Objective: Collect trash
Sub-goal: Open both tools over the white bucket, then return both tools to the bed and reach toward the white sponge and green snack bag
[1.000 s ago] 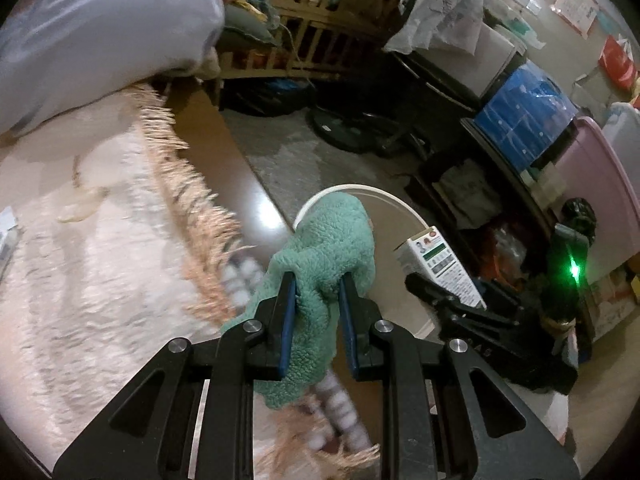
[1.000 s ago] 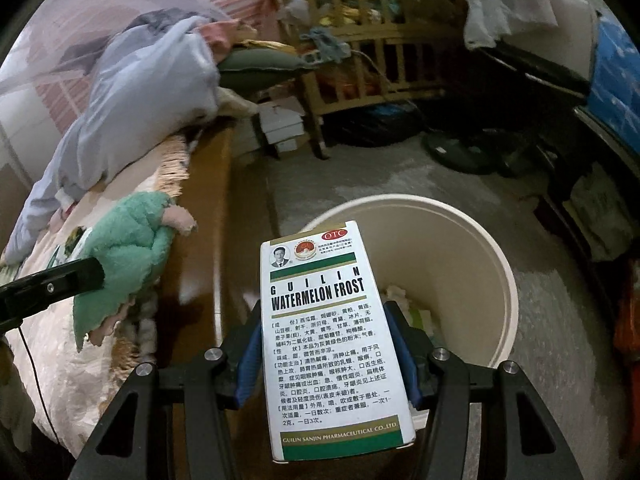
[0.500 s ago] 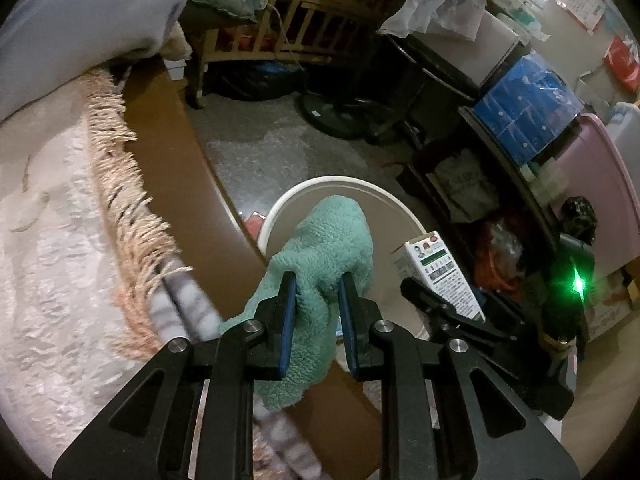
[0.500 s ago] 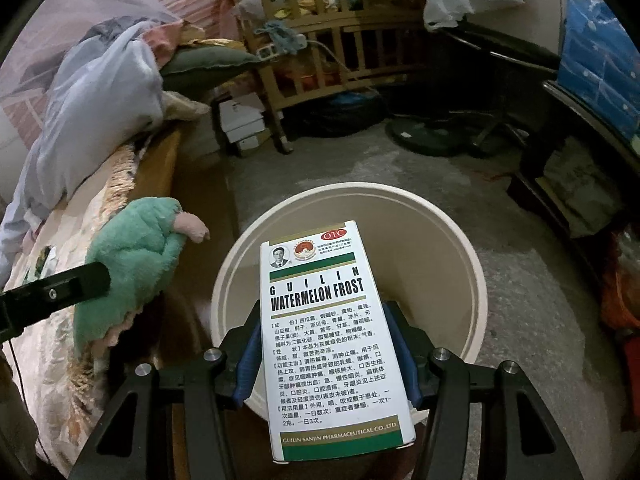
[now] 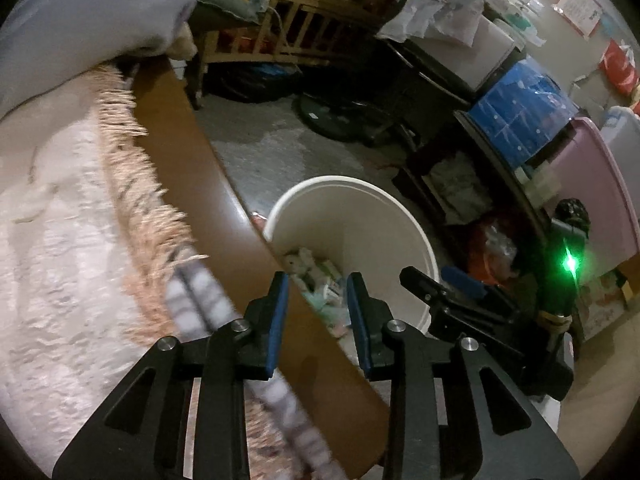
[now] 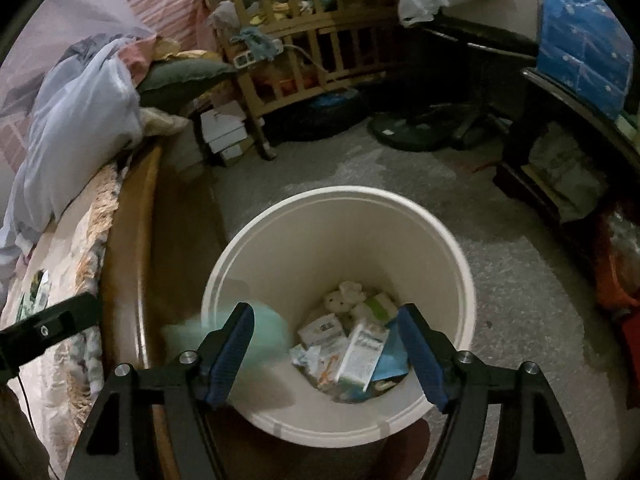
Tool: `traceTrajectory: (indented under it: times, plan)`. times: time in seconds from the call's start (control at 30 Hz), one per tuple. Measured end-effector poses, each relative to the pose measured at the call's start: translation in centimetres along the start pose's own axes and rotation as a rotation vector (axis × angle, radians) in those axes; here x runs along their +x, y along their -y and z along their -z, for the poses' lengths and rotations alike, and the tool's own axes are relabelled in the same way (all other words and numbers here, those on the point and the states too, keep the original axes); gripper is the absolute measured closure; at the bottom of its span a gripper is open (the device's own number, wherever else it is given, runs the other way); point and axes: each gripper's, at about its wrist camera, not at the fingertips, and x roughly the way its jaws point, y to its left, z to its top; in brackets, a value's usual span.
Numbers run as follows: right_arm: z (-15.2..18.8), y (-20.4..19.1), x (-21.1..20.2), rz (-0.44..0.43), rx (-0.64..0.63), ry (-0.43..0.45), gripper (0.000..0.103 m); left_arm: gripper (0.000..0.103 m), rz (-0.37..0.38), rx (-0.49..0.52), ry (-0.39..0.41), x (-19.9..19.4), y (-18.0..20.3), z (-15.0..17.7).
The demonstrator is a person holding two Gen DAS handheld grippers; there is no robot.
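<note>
Both the left gripper (image 5: 316,300) and right gripper (image 6: 326,344) are spread, holding nothing. In the white bucket (image 6: 460,264) (trash at its bottom) lies the medicine box (image 6: 362,354); a blurred green cloth (image 6: 266,338), perhaps falling, shows at 9 o'clock.

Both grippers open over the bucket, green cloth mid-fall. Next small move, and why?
Probably hold a beat, then lift both clear toward the bed. Left gripper and right gripper stand open and empty. The medicine box lies in the white bucket. The green cloth is a blur at the bucket's near-left rim; whether it lands inside cannot be told.
</note>
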Motion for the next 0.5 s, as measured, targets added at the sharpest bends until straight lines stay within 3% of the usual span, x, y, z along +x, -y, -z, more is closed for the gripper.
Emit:
traceTrajectory:
  times: [0.5]
  plan:
    - [1.4, -6.1, -0.8, -0.131, -0.158, 0.052, 0.031, 0.075, -0.223, -0.026, 0.07, -5.3, -6.4, 3.3]
